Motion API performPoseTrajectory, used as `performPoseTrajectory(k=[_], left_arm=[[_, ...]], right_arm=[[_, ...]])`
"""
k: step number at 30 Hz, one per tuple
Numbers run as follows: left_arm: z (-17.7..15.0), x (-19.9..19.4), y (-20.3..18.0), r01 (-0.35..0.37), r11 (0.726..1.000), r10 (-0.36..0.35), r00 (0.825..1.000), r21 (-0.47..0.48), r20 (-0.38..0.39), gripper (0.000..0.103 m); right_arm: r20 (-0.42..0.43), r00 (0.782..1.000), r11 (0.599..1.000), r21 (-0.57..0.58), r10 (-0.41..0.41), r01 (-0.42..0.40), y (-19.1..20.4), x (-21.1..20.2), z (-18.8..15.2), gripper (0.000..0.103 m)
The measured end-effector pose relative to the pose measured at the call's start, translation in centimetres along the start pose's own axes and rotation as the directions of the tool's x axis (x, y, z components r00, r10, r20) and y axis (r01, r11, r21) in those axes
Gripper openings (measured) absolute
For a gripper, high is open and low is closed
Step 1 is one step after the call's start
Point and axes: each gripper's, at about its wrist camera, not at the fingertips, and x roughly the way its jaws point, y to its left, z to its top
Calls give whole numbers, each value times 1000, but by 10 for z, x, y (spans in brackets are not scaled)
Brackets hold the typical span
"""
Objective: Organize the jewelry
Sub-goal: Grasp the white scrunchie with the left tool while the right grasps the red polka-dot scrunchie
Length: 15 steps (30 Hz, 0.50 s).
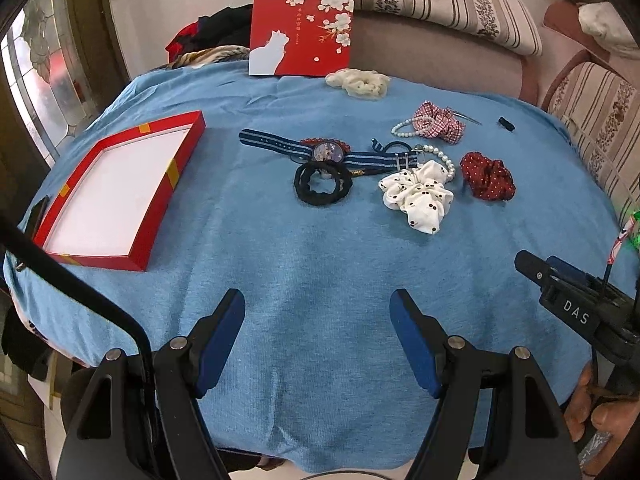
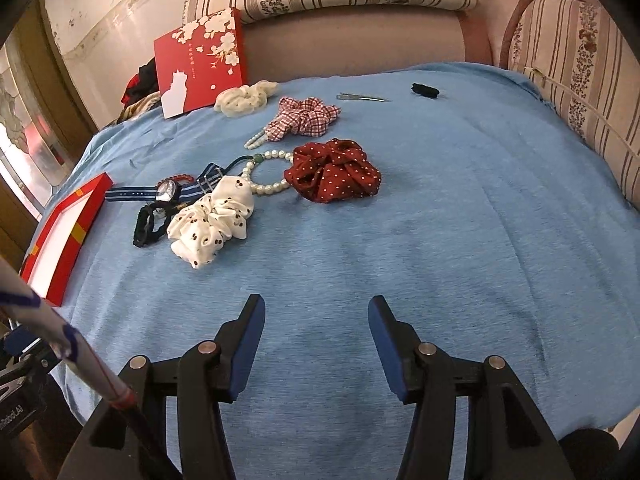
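Note:
On the blue cloth lie a striped-strap watch [image 1: 328, 151] [image 2: 166, 191], black hair ties [image 1: 323, 185] [image 2: 149, 222], a pearl bracelet [image 1: 442, 159] [image 2: 267, 188], a white dotted scrunchie [image 1: 418, 196] [image 2: 212, 220], a dark red dotted scrunchie [image 1: 487, 176] [image 2: 334, 172], a checked scrunchie [image 1: 438, 122] [image 2: 306, 117] and a cream scrunchie [image 1: 358, 82] [image 2: 246, 98]. An open red box [image 1: 116, 192] [image 2: 60, 232] with a white inside sits at the left. My left gripper [image 1: 318, 320] is open and empty near the front edge. My right gripper [image 2: 316, 322] is open and empty; it also shows in the left wrist view [image 1: 532, 266].
The red box lid [image 1: 302, 32] [image 2: 200, 62] leans upright at the back against a striped sofa [image 1: 440, 4]. A metal hair clip [image 2: 362, 97] and a small black item [image 2: 426, 90] lie at the far right. Striped cushions [image 2: 580, 80] border the right side.

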Motion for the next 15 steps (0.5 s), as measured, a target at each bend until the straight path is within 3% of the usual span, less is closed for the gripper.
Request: performPoseTrajectory(k=[15], left_arm=[[4, 21, -4, 9, 1000, -8, 999, 8, -51, 74]], right_arm=[[-1, 1000, 999, -17, -31, 31, -5, 8, 5, 59]])
